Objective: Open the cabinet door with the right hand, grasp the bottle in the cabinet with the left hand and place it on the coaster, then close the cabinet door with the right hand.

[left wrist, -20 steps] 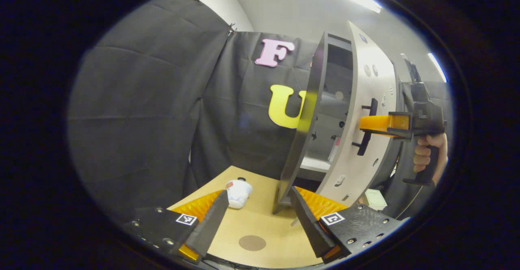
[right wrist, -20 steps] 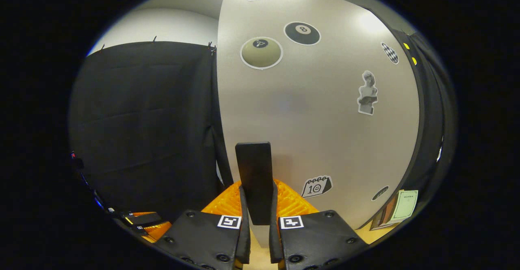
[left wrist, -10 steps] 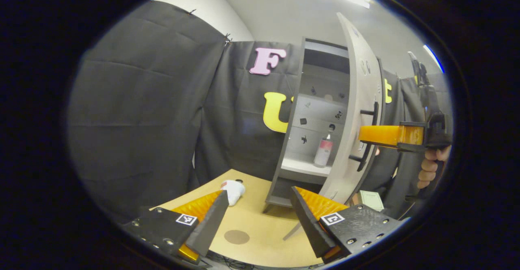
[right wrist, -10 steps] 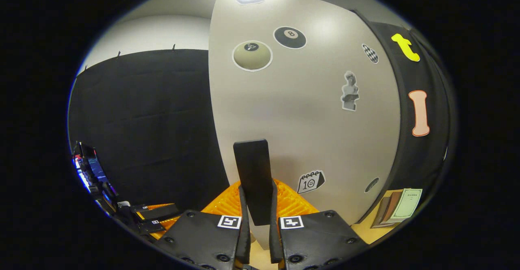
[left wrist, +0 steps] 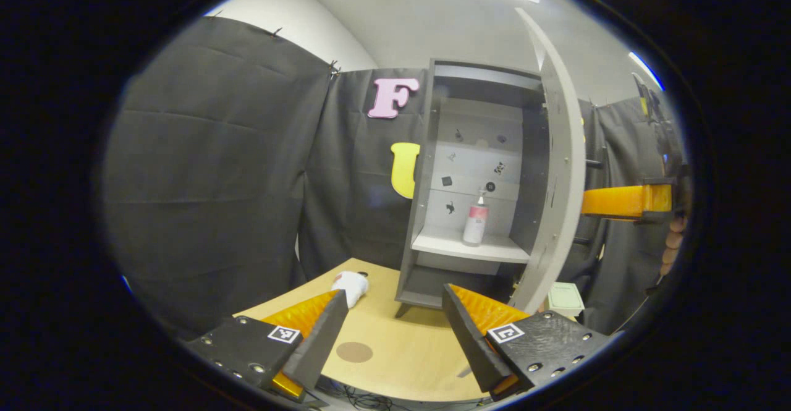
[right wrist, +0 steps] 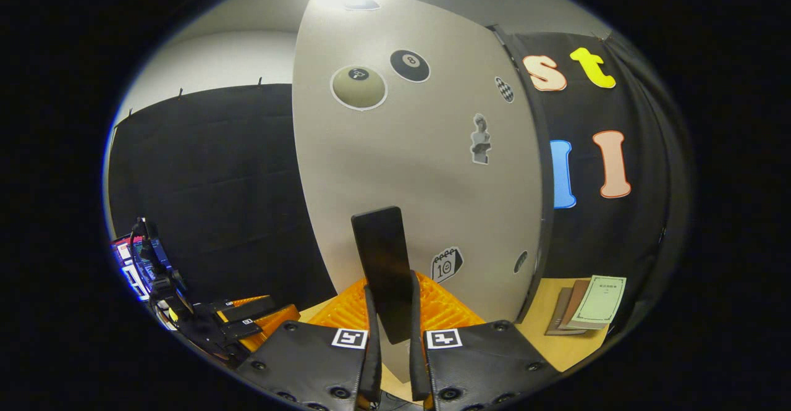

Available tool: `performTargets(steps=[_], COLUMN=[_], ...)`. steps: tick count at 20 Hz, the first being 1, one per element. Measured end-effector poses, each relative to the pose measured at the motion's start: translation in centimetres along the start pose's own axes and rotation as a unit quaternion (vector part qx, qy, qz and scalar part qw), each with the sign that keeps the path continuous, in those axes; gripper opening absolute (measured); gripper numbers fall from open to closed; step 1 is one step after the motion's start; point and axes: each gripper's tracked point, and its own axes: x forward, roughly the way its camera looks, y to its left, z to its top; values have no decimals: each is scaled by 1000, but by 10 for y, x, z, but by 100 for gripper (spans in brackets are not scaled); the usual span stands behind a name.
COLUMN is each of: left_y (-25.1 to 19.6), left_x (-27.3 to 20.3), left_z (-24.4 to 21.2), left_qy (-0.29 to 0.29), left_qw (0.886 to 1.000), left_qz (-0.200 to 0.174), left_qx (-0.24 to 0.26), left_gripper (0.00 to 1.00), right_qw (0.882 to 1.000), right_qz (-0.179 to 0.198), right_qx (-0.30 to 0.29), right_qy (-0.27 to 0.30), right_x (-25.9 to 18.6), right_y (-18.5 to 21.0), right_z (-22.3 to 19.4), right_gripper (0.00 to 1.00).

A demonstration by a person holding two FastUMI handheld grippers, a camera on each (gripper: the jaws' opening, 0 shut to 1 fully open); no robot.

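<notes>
The grey cabinet (left wrist: 432, 170) stands at the back of the wooden table, its door (left wrist: 559, 170) swung wide open to the right. On its shelf stands a white bottle (left wrist: 475, 220) with a red band. A round brown coaster (left wrist: 354, 351) lies on the table near my left gripper (left wrist: 390, 330), which is open and holds nothing. In the right gripper view my right gripper (right wrist: 390, 337) is shut on the door's black handle (right wrist: 384, 262), with the stickered door front (right wrist: 420, 164) straight ahead. The right gripper (left wrist: 624, 201), orange, also shows beyond the door edge in the left gripper view.
A white crumpled object (left wrist: 351, 284) lies on the table left of the cabinet. A green booklet (left wrist: 565, 296) and books (right wrist: 590, 306) lie to the right of the door. Equipment on a stand (right wrist: 148, 269) sits at the left of the right gripper view.
The door has swung further open, pulled by my right gripper on the handle. The shelf and bottle are now fully exposed. The left gripper has stayed open and low.
</notes>
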Motion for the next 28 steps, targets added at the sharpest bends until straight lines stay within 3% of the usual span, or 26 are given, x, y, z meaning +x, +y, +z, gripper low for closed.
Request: performTargets(steps=[5, 10, 14, 18, 24, 27, 28], left_y=[-12, -16, -17, -19, -7, 6, 9], left_x=[12, 31, 63, 94, 134, 160, 168], left_z=[-2, 9, 13, 21, 29, 29, 31], left_qy=[7, 6, 8, 7, 2, 7, 3], left_qw=[1000, 999, 997, 993, 984, 980, 979], left_qz=[-20, -44, -74, -114, -176, -197, -205], left_qx=[-4, -2, 3, 3, 13, 21, 18], left_gripper=[93, 93, 93, 93, 94, 93, 94], right_qw=[999, 994, 982, 975, 956, 948, 943], right_qz=[-42, -108, -182, -194, -262, -295, -310], right_qx=[9, 27, 49, 99, 121, 109, 105], right_qy=[9, -8, -20, -30, -53, -55, -51], right_x=[-15, -24, -32, -29, -38, -49, -56], right_y=[-18, -41, -58, -52, -57, -55, -51], right_z=[0, 3, 3, 3, 1, -4, -8], right_gripper=[20, 18, 18, 18, 16, 6, 13])
